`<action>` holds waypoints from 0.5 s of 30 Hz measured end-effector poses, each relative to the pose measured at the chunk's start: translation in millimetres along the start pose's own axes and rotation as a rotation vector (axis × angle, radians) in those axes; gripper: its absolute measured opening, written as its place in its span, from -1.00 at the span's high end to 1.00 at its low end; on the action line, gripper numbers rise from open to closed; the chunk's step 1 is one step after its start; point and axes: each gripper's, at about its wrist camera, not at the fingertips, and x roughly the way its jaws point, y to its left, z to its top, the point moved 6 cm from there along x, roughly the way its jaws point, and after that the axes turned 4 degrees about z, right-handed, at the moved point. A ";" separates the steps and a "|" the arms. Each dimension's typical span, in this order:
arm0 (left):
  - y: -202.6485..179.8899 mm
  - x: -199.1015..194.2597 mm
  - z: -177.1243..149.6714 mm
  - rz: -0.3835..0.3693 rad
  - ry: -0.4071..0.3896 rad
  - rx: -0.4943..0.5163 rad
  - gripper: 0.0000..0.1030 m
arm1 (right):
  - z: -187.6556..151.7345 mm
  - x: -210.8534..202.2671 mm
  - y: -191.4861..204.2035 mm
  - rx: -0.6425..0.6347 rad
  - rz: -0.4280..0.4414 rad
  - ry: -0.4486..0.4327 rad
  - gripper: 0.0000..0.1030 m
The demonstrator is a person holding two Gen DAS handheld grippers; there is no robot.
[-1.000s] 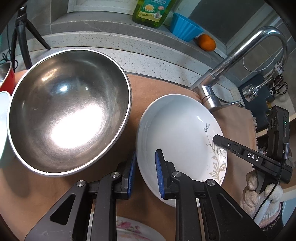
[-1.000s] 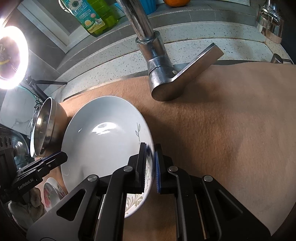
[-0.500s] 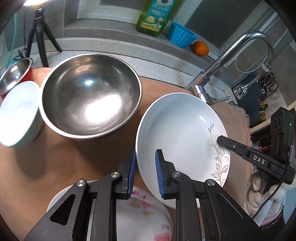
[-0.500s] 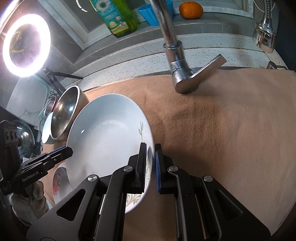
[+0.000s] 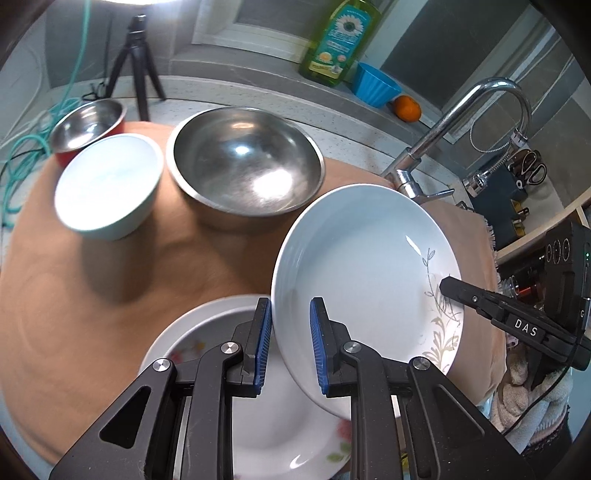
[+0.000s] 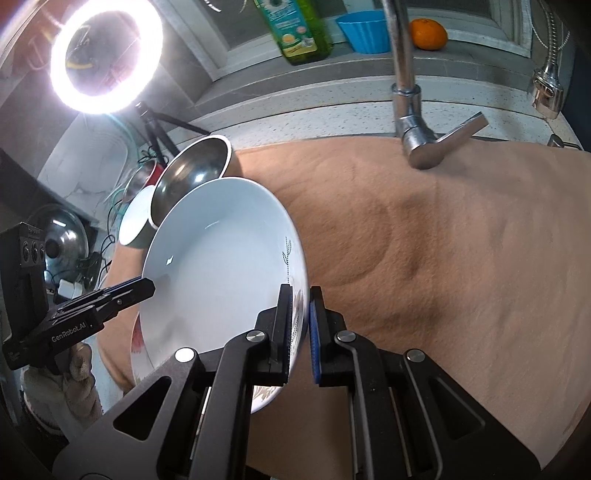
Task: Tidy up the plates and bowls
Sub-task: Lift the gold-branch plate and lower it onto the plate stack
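Two plates: a white leaf-patterned plate (image 5: 365,258) (image 6: 221,266) and a flower-patterned plate (image 5: 258,424). Four bowls: a large steel bowl (image 5: 245,168) (image 6: 192,170), a white bowl (image 5: 107,184) (image 6: 135,218), a small steel bowl with a red outside (image 5: 86,127) and a blue fluted bowl (image 5: 375,86) (image 6: 364,29). One green soap bottle (image 5: 338,38) (image 6: 295,27). One orange (image 5: 406,108) (image 6: 428,34). One faucet (image 5: 461,122) (image 6: 410,110). One ring light (image 6: 107,55). One tripod (image 5: 136,66). Two grippers: left gripper (image 5: 290,349), right gripper (image 6: 300,332). One brown cloth (image 5: 92,295) (image 6: 461,277).
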 end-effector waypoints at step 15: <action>53.1 -26.9 -31.8 0.052 0.006 -0.062 0.63 | -50.6 22.9 62.8 -0.087 0.039 0.105 0.84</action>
